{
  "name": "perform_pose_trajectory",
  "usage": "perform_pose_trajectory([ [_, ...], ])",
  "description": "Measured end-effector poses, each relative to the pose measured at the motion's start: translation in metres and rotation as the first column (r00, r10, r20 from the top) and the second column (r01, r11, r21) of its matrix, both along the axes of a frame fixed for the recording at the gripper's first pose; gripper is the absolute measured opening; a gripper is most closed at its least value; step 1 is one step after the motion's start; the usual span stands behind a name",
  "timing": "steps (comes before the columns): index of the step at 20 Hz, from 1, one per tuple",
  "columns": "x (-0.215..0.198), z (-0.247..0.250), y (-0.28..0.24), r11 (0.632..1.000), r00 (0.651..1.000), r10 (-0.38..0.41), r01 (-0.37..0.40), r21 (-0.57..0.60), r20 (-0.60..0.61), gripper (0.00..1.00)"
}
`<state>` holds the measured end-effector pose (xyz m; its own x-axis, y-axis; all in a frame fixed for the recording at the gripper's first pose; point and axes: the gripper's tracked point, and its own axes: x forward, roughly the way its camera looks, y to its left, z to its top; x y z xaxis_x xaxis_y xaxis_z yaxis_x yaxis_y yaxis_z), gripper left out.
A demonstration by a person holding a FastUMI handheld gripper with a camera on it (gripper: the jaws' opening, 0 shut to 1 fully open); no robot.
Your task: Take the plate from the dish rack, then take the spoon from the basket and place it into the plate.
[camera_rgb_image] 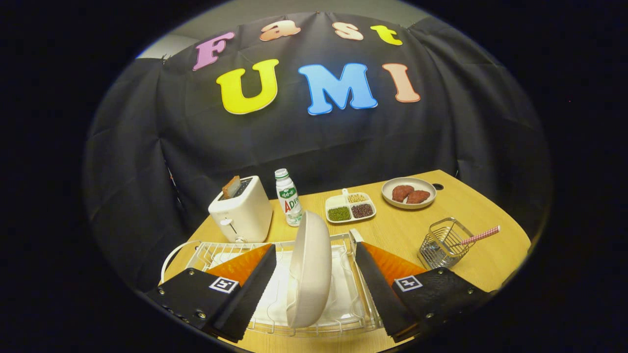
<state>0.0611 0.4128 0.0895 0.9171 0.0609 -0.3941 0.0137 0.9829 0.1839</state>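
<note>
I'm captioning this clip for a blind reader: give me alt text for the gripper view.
The gripper is open, its fingers either side of a white plate standing on edge in a wire dish rack. Beyond lie a wire basket holding a pink-handled spoon, a toaster and a bottle.

Upright plate [309,269] between parted jaws, clear gaps beside.
</note>
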Motion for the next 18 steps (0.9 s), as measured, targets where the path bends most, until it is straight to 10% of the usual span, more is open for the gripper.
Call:
perform_pose_trajectory([
  [7, 0.010, -0.019, 0.012, 0.999, 0.994, 0.000, 0.005, 0.046, -0.109, 0.89],
  [13, 0.019, -0.023, 0.010, 0.996, 0.984, -0.029, 0.043, 0.078, -0.175, 0.38],
  [18, 0.019, -0.024, -0.004, 0.996, 0.969, -0.091, 0.083, -0.043, -0.230, 0.32],
])
